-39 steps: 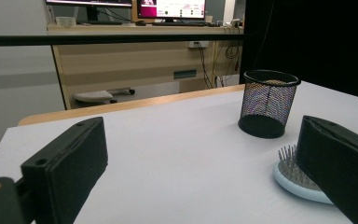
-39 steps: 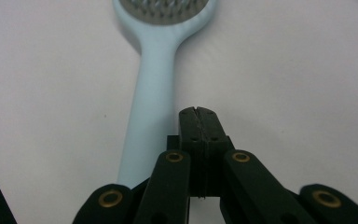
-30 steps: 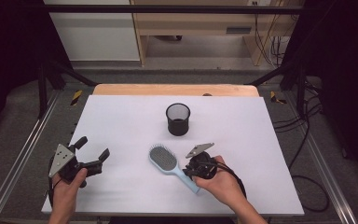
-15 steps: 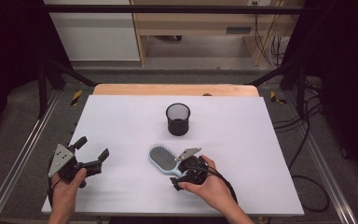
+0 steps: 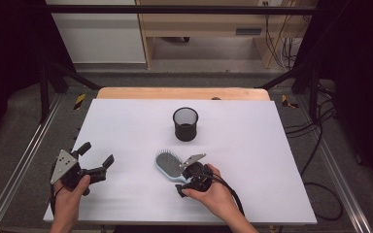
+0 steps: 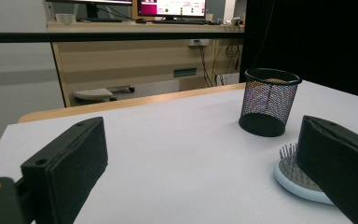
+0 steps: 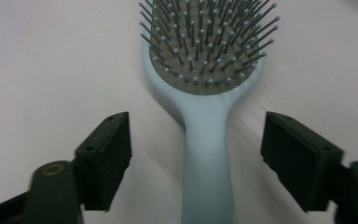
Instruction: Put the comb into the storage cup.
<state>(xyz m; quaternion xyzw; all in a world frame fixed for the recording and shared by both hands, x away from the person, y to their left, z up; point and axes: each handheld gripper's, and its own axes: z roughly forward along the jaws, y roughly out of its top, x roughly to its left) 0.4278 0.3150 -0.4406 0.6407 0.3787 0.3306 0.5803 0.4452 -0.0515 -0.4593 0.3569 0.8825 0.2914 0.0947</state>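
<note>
**Right gripper straddles the hairbrush handle**

We take the black mesh cup (image 5: 185, 124) as our landmark; it stands upright on the white table (image 5: 272, 145), a little beyond the middle.

Starting at the left, we see the left gripper (image 5: 96, 158) well to the left of the cup and nearer the person's edge, held in the left hand (image 5: 70, 194). Its jaws stand wide apart with nothing between them. In the left gripper view the same gripper (image 6: 205, 182) looks across bare table, and the cup (image 6: 269, 101) rises between the two jaws farther off, with the bristled head of the brush (image 6: 294, 175) peeping out beside the jaw on the right of that view.

Moving on, the light blue hairbrush (image 5: 169, 165) lies flat on the table, bristles up, just in front of the cup on the person's side and clearly apart from it. Its head points toward the cup and slightly left; its handle runs back toward the person.

At the right end of the brush sits the right gripper (image 5: 187, 183), held in the right hand (image 5: 213, 194). In the right gripper view its jaws (image 7: 198, 154) stand apart on either side of the handle (image 7: 209, 154), with gaps on both sides, so the pads do not press on it. These jaws opened wide and have just been closing a little, with the handle between them.
</note>
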